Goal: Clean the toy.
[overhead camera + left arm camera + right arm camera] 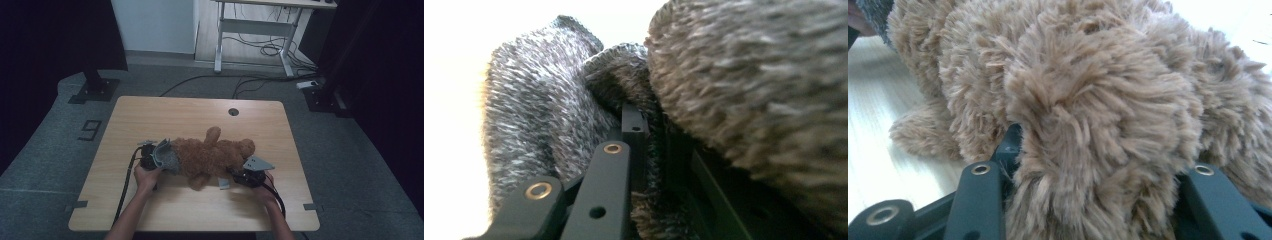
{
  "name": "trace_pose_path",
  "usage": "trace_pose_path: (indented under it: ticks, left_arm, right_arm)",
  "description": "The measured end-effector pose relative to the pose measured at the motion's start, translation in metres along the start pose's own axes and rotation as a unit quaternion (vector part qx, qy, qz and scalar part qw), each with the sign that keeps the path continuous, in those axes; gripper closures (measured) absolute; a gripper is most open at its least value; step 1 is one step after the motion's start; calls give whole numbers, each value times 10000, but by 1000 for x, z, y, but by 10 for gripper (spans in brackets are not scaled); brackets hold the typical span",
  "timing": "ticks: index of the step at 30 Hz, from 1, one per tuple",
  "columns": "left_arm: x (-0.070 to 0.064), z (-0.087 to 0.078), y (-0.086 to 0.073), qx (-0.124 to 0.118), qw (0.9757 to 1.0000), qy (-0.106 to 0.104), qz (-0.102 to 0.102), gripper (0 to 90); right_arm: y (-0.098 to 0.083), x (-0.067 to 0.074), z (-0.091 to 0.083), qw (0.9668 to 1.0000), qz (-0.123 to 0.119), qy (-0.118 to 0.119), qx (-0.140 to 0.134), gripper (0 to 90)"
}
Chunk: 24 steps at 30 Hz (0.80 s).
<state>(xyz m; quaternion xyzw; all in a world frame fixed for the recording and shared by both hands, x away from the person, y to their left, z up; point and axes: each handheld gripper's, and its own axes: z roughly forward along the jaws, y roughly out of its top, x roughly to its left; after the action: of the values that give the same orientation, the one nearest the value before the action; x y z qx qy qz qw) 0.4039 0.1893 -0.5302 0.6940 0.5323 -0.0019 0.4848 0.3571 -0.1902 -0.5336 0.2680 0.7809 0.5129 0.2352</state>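
Note:
A brown plush teddy bear (215, 152) lies on its side in the middle of the wooden table (200, 115). A grey knitted garment (167, 157) sits on its left end. My left gripper (152, 159) is at that end, shut on the edge of the knit. In the left gripper view the grey knit (534, 110) is pinched between the jaws of that gripper (651, 150), with the bear's fur (764, 100) close on the right. My right gripper (240, 176) is at the bear's near right side. In the right gripper view a furry limb (1098, 100) fills the gap of that gripper (1098, 165), both jaws pressing on it.
A small grey tag (224, 185) lies on the table by the bear's near side. A cable hole (233, 111) is at the table's far edge. Beyond the table stand a white desk frame (250, 30) with floor cables and two dark stand bases (95, 90), (320, 97).

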Motion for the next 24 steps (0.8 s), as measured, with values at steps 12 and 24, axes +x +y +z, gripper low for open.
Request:
trace_pose_path:
  ticks: [12,24]
  left_arm:
    - [-68,-50,44,-806,9928,-178,870,823]
    - [-160,41,59,-272,9843,-948,1461,825]
  right_arm:
    - [-6,2,-4,9999,33,94,69,498]
    - [-7,3,-4,9999,71,70,69,498]
